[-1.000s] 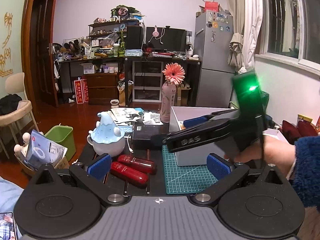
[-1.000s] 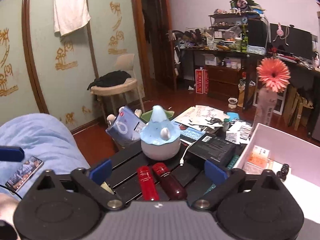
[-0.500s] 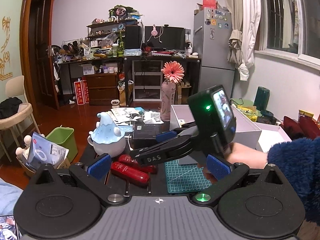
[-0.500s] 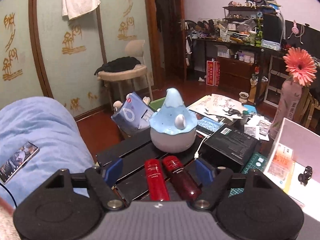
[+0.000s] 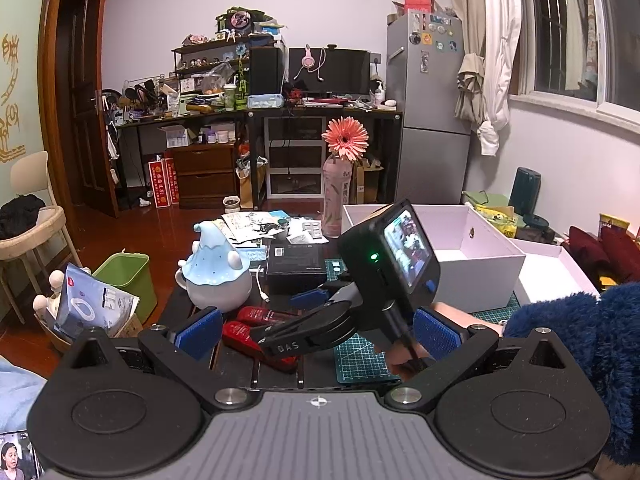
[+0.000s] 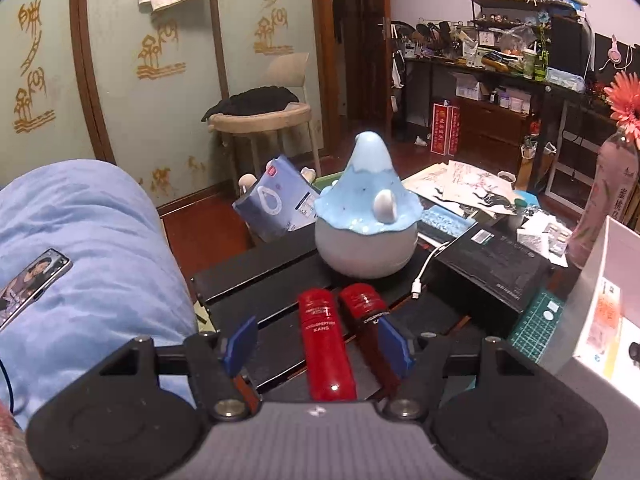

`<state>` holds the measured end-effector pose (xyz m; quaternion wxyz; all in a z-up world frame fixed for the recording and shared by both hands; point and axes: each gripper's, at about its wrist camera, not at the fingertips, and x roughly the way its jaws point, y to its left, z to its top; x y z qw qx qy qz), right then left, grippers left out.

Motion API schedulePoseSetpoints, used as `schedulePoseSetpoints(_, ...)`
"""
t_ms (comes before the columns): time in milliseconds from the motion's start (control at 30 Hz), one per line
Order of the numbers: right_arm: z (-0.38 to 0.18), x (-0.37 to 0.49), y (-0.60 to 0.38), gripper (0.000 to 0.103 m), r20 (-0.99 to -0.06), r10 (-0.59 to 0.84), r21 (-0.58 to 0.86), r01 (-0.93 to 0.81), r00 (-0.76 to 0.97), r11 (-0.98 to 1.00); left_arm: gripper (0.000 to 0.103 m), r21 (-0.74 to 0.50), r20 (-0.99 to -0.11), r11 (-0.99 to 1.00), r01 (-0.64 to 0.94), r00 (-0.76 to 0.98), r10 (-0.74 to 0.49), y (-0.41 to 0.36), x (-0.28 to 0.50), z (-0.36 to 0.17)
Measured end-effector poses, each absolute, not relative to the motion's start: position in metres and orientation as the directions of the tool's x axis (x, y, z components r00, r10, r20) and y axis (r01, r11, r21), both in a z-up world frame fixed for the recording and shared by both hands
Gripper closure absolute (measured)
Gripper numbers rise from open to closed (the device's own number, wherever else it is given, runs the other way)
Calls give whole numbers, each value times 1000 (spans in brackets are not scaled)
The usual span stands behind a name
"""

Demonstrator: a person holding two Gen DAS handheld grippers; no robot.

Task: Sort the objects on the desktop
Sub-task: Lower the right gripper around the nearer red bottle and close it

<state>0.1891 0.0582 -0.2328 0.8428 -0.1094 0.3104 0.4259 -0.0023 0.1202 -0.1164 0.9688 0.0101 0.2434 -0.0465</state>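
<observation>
Red and glossy, two plastic tubes [image 6: 326, 340] lie touching, just before the blue-capped white ceramic pot [image 6: 366, 220]. The right gripper [image 6: 316, 340], jaws half-open and closing, straddles both, pressing neither; it may pinch both or roll one away. The left gripper [image 5: 316, 326] hangs wide open, empty.

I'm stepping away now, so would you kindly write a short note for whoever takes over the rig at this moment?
Right tongs: jaws closing around the left red tube, pads not yet pressing on it. The second red tube lies alongside, under the right-hand pad.
Left tongs: open, holding nothing, level with the table's near edge.
Items: both tubes lie on the black table before the blue-and-white figurine; black box to its right; white box on the green mat.
Done: the white box already holds some small items.
Left: grip the tube, then sort it and the rest.
</observation>
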Motion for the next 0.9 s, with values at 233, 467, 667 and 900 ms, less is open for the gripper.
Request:
schedulePoseSetpoints(233,-251,189,73,37,-653,615,14,-805,442,593,0,-5,-477,995,98,874,-89,118,0,-117)
schedulePoseSetpoints(467,-264,199,84,66,-687,588,6,-806,427,592,0,-9,-481,995,99,872,-91,119,1,-118)
schedulePoseSetpoints(667,-274,209,90,66,-714,568,21,-798,410,602,0,-14,-484,995,100,870,-94,120,2,-119)
schedulePoseSetpoints(900,-284,215,92,66,-730,560,41,-793,392,608,0,-29,-487,995,100,868,-101,121,3,-119)
